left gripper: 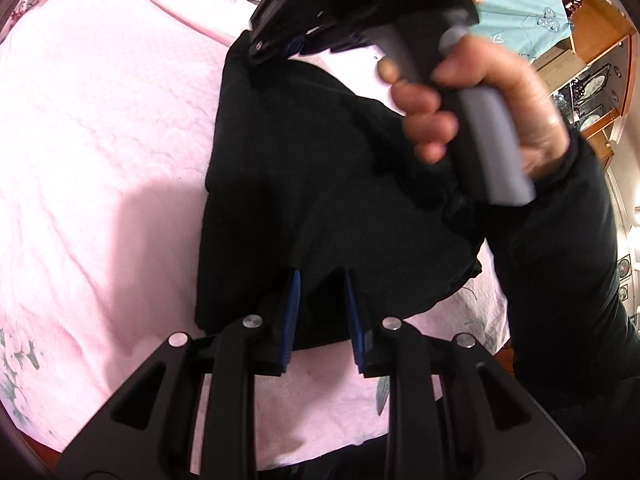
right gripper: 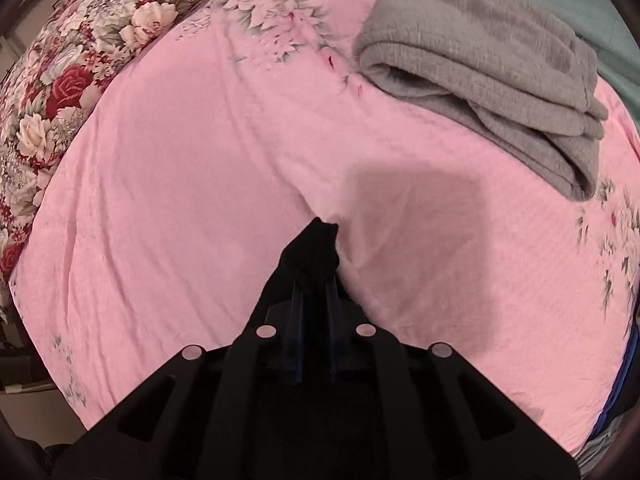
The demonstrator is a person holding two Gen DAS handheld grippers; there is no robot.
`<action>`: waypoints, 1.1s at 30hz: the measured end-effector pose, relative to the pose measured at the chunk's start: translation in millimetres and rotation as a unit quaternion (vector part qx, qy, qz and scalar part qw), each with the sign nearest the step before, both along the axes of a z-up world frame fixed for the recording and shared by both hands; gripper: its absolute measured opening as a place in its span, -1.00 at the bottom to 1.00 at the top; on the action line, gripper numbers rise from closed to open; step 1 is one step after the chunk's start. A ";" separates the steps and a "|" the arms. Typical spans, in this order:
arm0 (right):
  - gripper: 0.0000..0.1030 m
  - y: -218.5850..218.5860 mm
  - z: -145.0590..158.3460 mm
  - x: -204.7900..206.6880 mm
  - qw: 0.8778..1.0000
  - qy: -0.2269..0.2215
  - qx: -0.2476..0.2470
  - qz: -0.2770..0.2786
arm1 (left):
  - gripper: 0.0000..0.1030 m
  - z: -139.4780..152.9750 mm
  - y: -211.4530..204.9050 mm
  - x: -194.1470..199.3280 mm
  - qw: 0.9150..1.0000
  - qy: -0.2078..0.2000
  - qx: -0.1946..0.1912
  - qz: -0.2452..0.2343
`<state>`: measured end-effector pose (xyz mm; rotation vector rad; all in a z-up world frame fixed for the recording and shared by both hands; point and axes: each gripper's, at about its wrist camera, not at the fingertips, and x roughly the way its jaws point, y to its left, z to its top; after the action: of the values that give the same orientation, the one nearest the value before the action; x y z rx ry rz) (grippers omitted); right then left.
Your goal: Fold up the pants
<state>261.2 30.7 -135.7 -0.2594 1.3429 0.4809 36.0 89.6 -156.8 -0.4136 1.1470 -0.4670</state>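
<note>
The black pants (left gripper: 304, 184) hang partly lifted over the pink bedspread (left gripper: 100, 140). My left gripper (left gripper: 322, 276) is shut on the near edge of the pants, its blue pads pinching the cloth. My right gripper (left gripper: 288, 46) shows in the left wrist view, held by a hand, shut on the far top corner of the pants. In the right wrist view my right gripper (right gripper: 316, 280) is shut on a bunch of black pants cloth (right gripper: 314, 248) above the pink bedspread (right gripper: 180, 160).
A folded grey blanket (right gripper: 492, 80) lies on the bed at the far right. A floral quilt (right gripper: 72, 80) runs along the far left. A teal sheet (left gripper: 516, 4) and wooden cabinets (left gripper: 592, 40) lie beyond the bed.
</note>
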 end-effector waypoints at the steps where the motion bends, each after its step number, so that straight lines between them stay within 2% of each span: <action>1: -0.81 3.5 -3.1 -2.8 1.000 -0.009 -0.002 0.008 | -0.55 -0.4 0.3 0.5 1.000 0.002 -0.001 0.001; 2: -0.78 7.3 -3.5 -4.8 1.000 -0.021 -0.009 0.018 | -0.55 0.6 0.9 0.5 1.000 0.003 -0.002 0.001; 4: -0.54 9.7 1.5 -9.6 0.999 -0.029 -0.014 0.032 | -0.50 5.4 2.1 0.4 1.000 0.007 0.001 -0.002; 5: -0.22 7.2 6.3 -11.4 0.999 -0.033 -0.026 0.032 | -0.39 9.1 4.0 0.2 1.000 0.007 0.002 -0.002; 6: -0.03 1.0 13.5 -13.1 0.999 -0.036 -0.026 0.025 | -0.11 13.4 7.4 -0.5 1.000 0.003 0.001 0.001; 7: -0.03 -11.1 27.5 -17.2 0.999 -0.042 -0.010 0.015 | 0.18 20.5 14.0 -1.9 1.000 -0.005 0.000 0.014; 9: 0.04 -30.8 51.4 -30.1 0.999 -0.048 0.019 0.007 | 0.41 33.2 25.9 -4.2 0.999 -0.023 0.000 0.037; 10: 0.08 -42.5 61.8 -39.1 0.998 -0.053 0.029 0.002 | 0.45 40.2 32.2 -4.8 0.998 -0.034 -0.002 0.047; 12: 0.68 -80.5 79.9 -64.6 0.996 -0.074 0.046 -0.023 | 0.47 45.7 38.9 -2.5 0.998 -0.039 -0.007 0.057; 13: 0.78 -101.7 84.9 -79.8 0.994 -0.090 0.052 -0.037 | 0.47 45.6 41.4 0.9 0.997 -0.036 -0.007 0.062; 17: 0.82 -182.1 75.3 -119.8 0.989 -0.108 0.038 -0.097 | 0.47 33.6 43.6 19.4 0.997 -0.005 0.004 0.077; 20: 0.82 -242.2 64.2 -154.2 0.981 -0.085 0.061 -0.161 | 0.47 20.2 30.9 31.7 0.997 0.016 0.029 0.074; 23: 0.82 -277.1 50.9 -177.3 0.971 -0.063 0.092 -0.212 | 0.47 8.2 18.0 41.8 0.996 0.035 0.043 0.064; 27: 0.82 -299.3 40.2 -193.7 0.958 -0.040 0.137 -0.248 | 0.50 3.6 4.9 46.3 0.996 0.034 0.061 0.058; 33: 0.82 -299.0 29.5 -183.7 0.954 -0.004 0.173 -0.246 | 0.61 0.9 -4.6 60.1 0.997 0.042 0.050 0.050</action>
<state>77.5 -268.2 -106.2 0.3594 1.2358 0.2820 96.1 85.0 -156.0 -0.4042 1.2193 -0.3070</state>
